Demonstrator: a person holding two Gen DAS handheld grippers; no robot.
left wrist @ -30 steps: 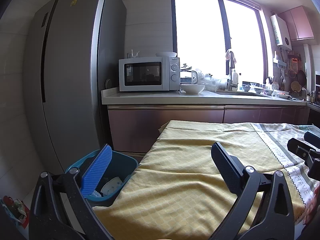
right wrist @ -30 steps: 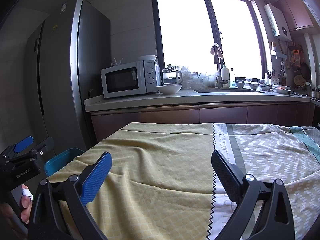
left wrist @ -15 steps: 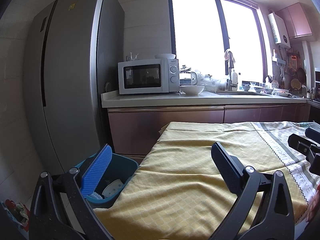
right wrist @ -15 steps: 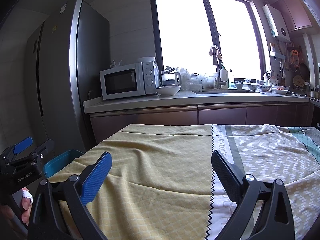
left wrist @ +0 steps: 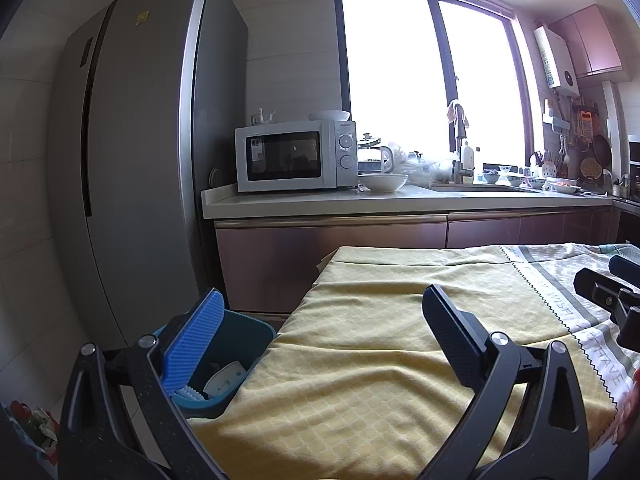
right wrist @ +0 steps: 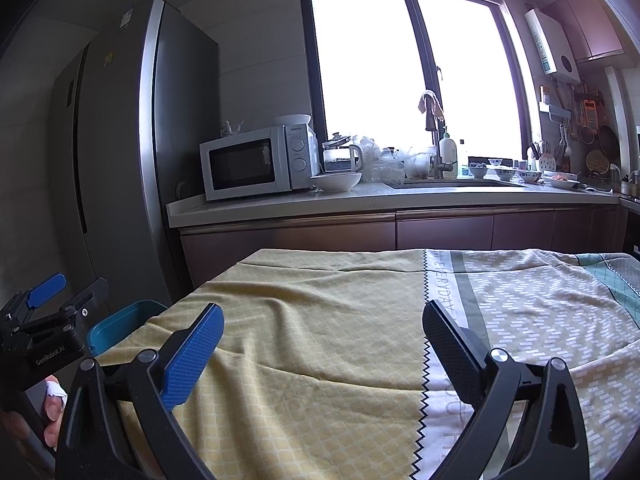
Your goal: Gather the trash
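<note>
trash [left wrist: 226, 378] sits in the blue bin [left wrist: 256, 330] on the floor just beside our yellow-clothed table [left wrist: 360, 360], and our left gripper [left wrist: 320, 336] and right gripper [right wrist: 320, 344] both gape wide, gripping nothing.

the tablecloth [right wrist: 320, 320] is yellow with a pale lattice check, then a black zigzag line, grey stripe and white dashes. the bin [left wrist: 240, 340] is teal-blue. the microwave [right wrist: 256, 162] is white, the fridge [left wrist: 132, 160] grey.

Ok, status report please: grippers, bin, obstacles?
Left gripper and right gripper open, empty. Blue plastic bin beside table, white scraps inside. Yellow tablecloth bare.
</note>
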